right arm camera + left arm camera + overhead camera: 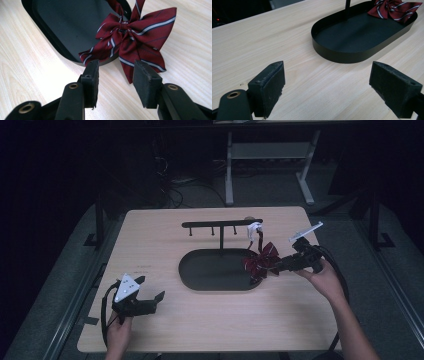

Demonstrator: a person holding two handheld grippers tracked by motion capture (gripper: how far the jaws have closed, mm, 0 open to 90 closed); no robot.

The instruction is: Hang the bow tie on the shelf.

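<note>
High view — bow tie (261, 259) over tray (210, 272) rim

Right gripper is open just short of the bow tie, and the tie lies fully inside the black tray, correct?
Not quite. The bow tie is not fully inside: it drapes over the tray rim, part of it on the table, as the right gripper view shows. The right gripper is indeed open, just short of it.
</note>
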